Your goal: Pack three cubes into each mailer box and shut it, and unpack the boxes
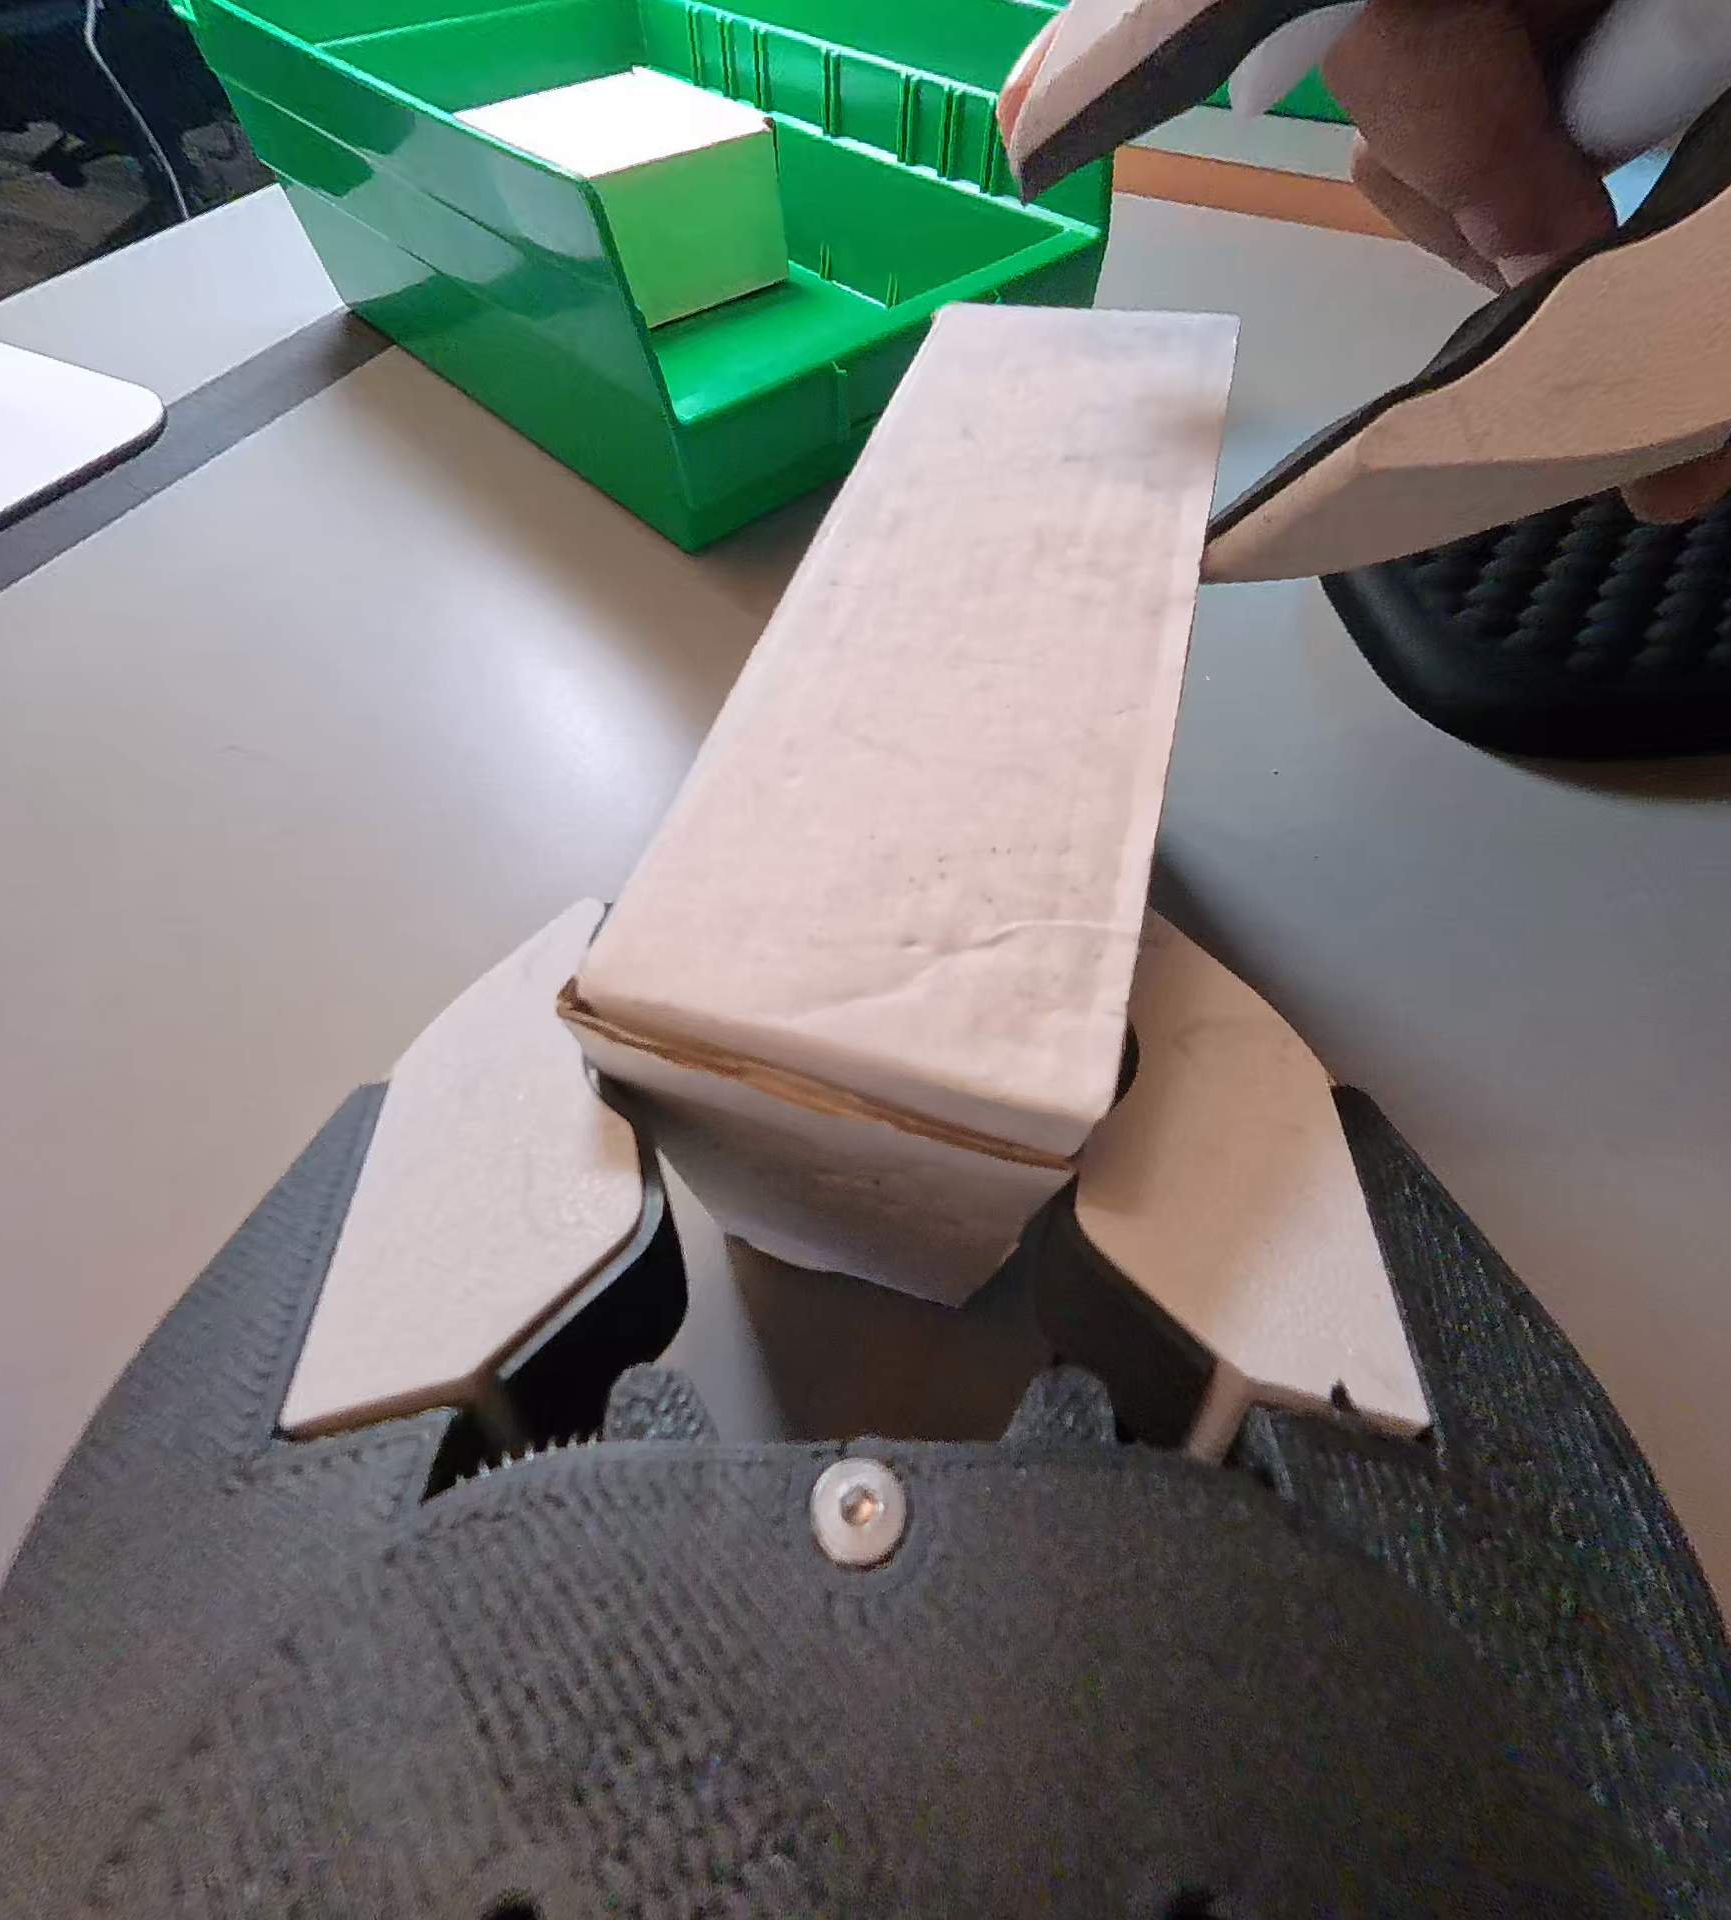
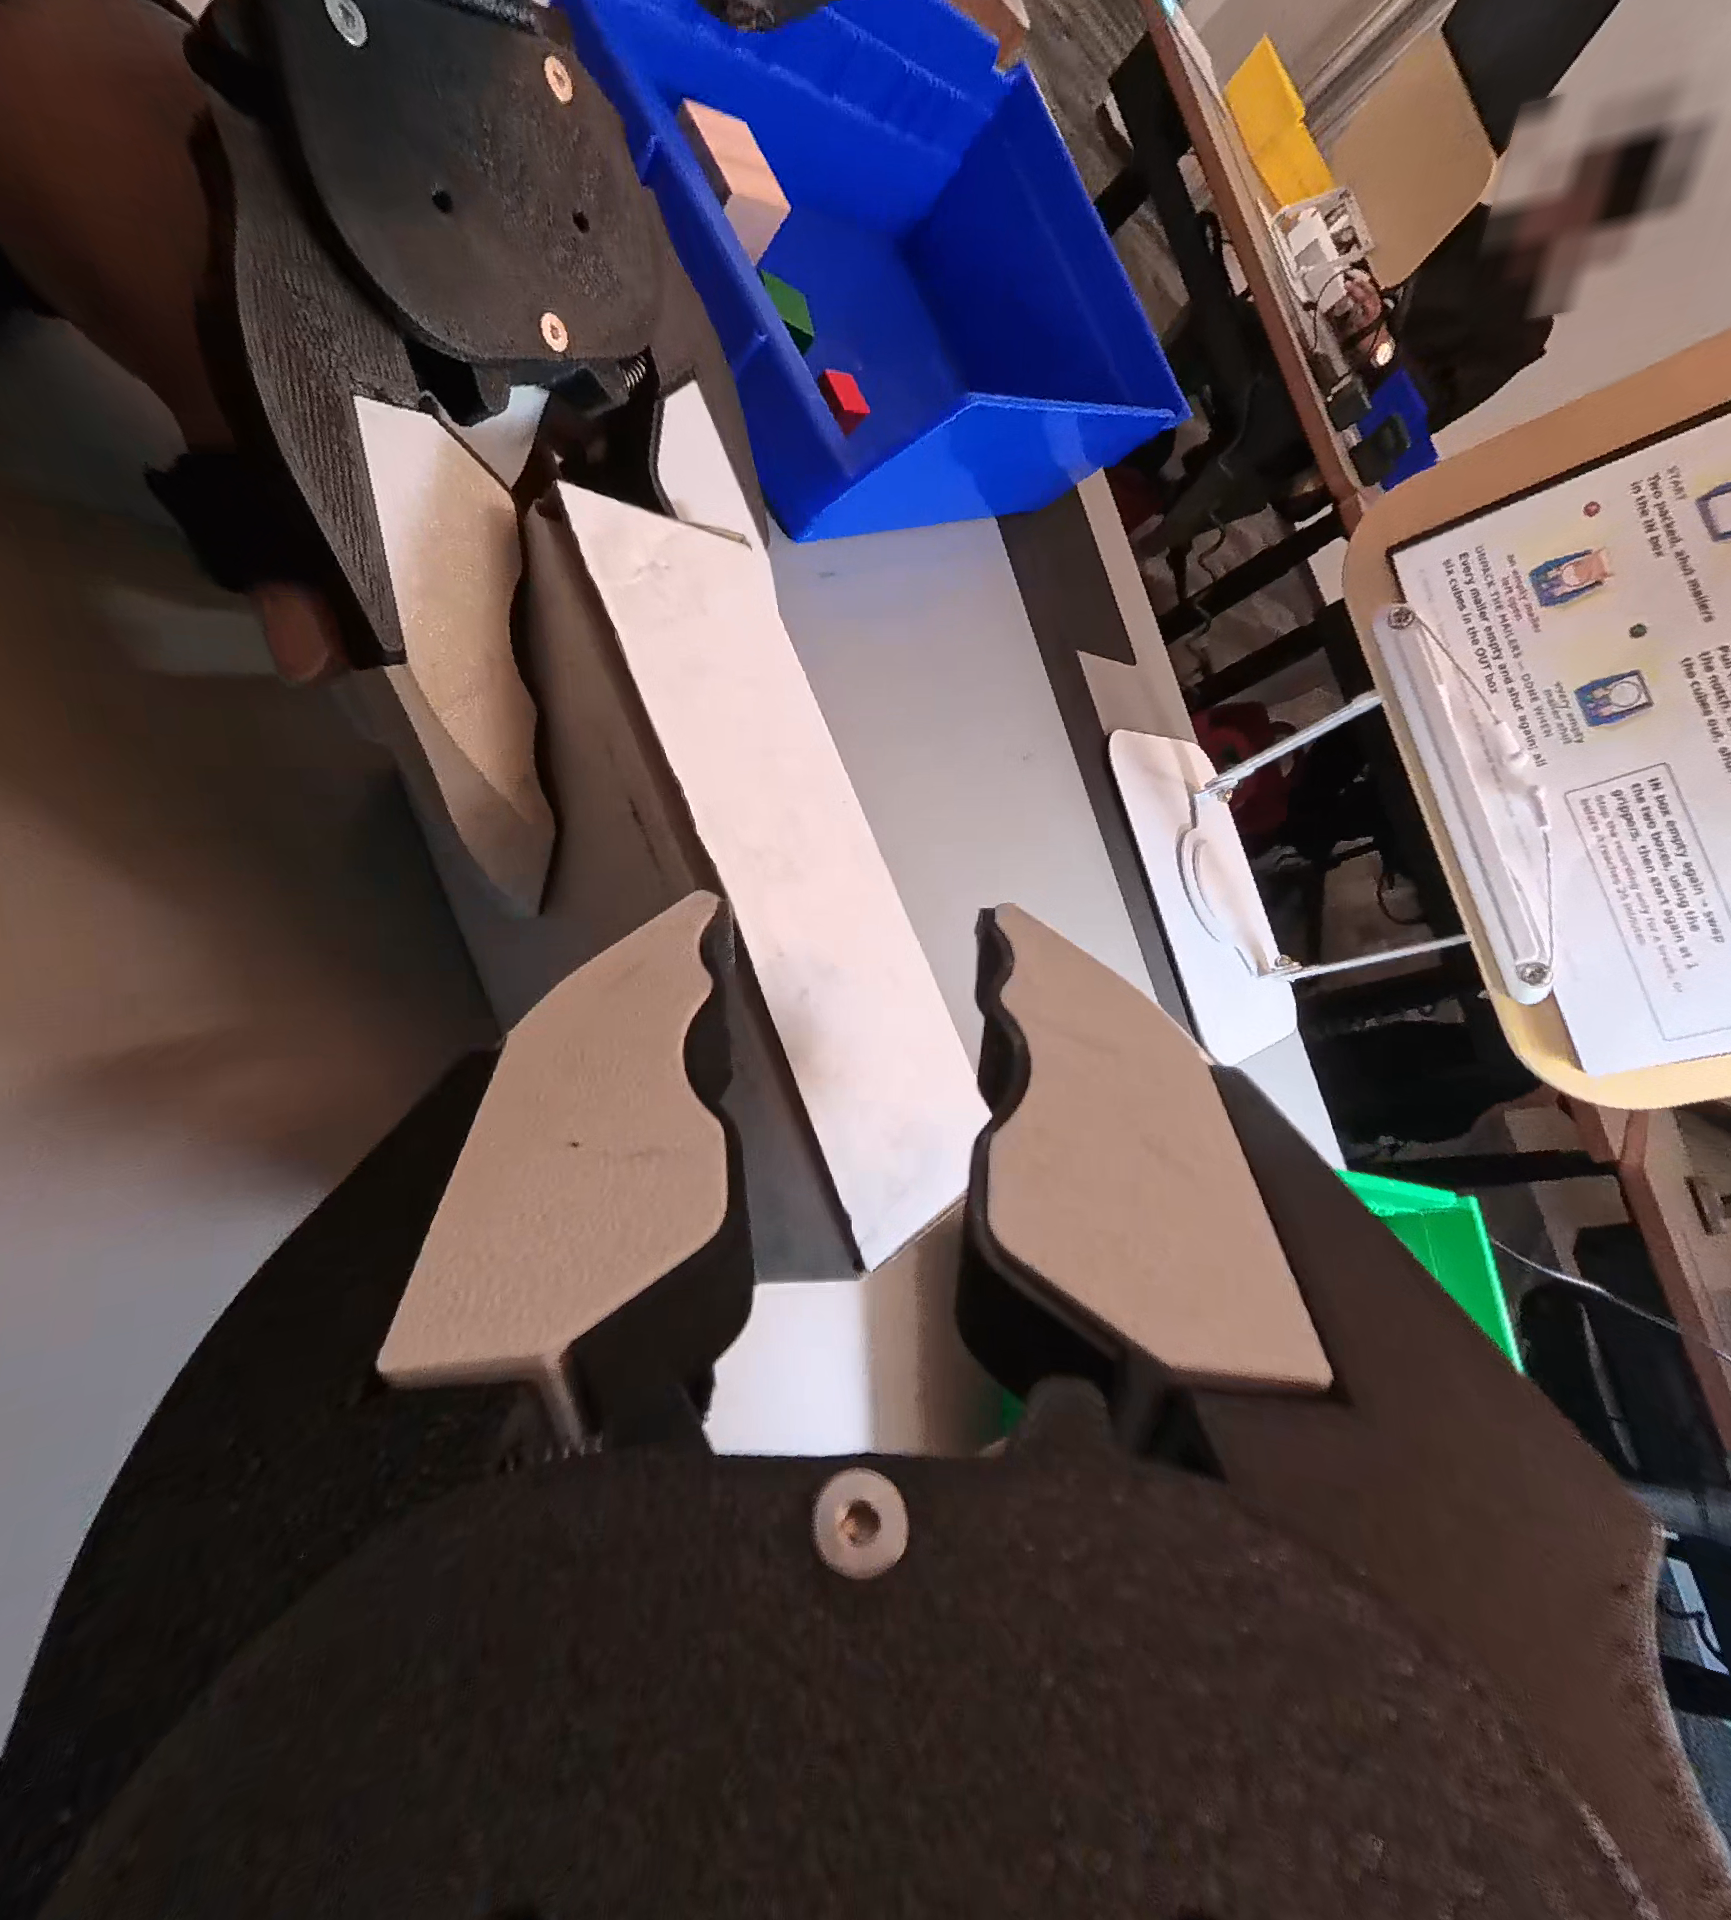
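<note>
A long white mailer box [image 1: 944,727] with its lid down is held above the grey table. My left gripper [image 1: 871,935] is shut on its near end. My right gripper [image 2: 850,914] is open, its fingers straddling the other end of the box [image 2: 788,831]; the left one touches the box. In the left wrist view its lower finger [image 1: 1463,447] touches the box's far right edge. A second white mailer box [image 1: 674,197] lies in the green bin [image 1: 487,260]. A red cube [image 2: 845,400], a green cube [image 2: 788,312] and a pale wooden block [image 2: 736,166] lie in the blue bin [image 2: 1048,312].
A black keyboard [image 1: 1619,644] lies right of the box. A white stand base [image 2: 1204,883] sits on the table and carries a board with a printed sheet [image 2: 1619,727]. The green bin stands just beyond the held box. Measured from the fingertips, the red cube [image 2: 845,400] is 25 centimeters or so from the left gripper and 35 centimeters from the right.
</note>
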Action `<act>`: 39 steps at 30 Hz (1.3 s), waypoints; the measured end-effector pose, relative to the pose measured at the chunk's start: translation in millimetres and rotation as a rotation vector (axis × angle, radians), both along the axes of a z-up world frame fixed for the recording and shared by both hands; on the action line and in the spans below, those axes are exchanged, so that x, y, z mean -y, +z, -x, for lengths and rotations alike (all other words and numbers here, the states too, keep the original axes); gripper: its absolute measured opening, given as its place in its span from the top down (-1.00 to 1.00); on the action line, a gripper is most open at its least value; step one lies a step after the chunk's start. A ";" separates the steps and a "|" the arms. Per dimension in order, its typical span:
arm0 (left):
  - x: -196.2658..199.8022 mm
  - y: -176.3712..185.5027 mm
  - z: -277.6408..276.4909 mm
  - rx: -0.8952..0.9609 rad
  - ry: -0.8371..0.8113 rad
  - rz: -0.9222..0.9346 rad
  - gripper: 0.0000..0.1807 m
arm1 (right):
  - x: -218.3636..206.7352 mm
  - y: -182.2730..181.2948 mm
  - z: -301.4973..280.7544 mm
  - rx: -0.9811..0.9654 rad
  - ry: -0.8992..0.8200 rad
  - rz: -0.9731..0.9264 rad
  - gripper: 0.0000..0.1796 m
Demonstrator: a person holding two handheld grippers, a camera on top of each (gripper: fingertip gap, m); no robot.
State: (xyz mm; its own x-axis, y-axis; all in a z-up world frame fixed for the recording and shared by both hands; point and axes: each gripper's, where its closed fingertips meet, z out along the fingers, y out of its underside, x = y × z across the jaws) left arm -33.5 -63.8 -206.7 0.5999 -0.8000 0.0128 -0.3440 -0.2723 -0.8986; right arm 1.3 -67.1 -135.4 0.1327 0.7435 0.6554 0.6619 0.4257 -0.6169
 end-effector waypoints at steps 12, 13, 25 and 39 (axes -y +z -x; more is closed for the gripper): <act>-1.6 -3.6 5.9 -0.063 0.024 0.015 0.06 | -2.1 -3.6 13.0 0.189 0.025 -0.256 0.72; -1.7 -4.0 6.7 -0.073 0.030 0.009 0.06 | -2.2 -4.8 14.5 0.213 0.028 -0.291 0.76; 3.2 5.3 5.8 -0.129 -0.032 -0.163 0.18 | -9.2 -8.3 15.2 0.273 0.057 -0.120 0.91; -8.3 8.5 24.0 -0.228 -0.109 -0.425 0.16 | 3.6 26.9 11.6 0.369 0.148 0.375 0.99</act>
State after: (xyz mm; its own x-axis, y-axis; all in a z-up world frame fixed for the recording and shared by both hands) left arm -57.4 -55.5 -198.1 0.4623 -0.7640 -0.4501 -0.5504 0.1507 -0.8212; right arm -10.3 -70.7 -108.5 -0.1800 0.9285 0.3248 0.8128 0.3264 -0.4825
